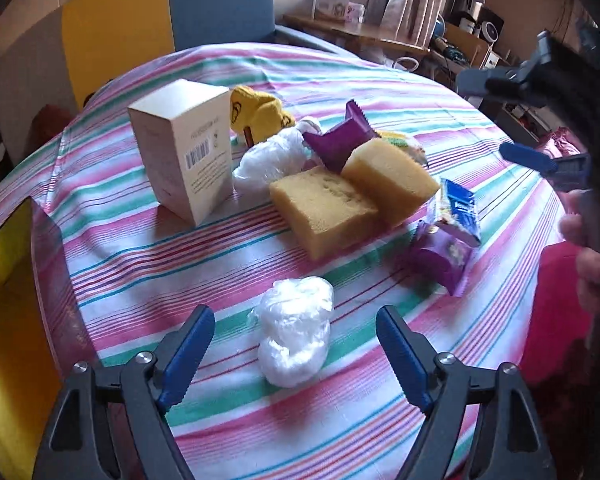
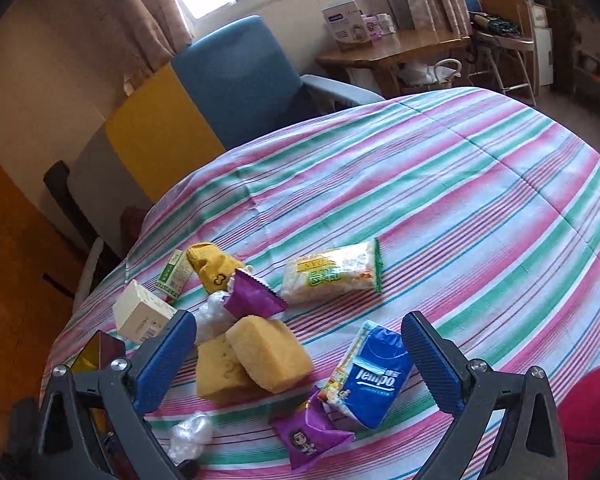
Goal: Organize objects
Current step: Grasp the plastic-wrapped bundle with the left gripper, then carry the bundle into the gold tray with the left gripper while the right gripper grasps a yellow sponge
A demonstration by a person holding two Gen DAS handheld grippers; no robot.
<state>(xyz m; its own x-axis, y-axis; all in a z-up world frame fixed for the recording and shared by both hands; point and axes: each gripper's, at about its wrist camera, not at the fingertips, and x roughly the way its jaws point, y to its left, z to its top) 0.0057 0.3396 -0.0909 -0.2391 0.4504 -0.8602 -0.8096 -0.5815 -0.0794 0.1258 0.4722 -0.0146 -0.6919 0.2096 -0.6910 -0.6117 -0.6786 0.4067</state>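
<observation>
white plastic wad (image 1: 294,340) between wide left tongs (image 1: 296,356) (right tongs (image 2: 300,364) wide, base cropped)

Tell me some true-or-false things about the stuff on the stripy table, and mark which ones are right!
1. The two sponges touch each other. True.
2. The left tool is squeezing the plastic ball. False: its jaws are open, with the ball lying between them on the cloth.
3. The tissue pack is blue. True.
4. The white box lies flat. False: it stands upright.
5. The right tool holds a snack. False: it is open and holds nothing.
6. A purple packet lies next to the tissue pack. True.
</observation>
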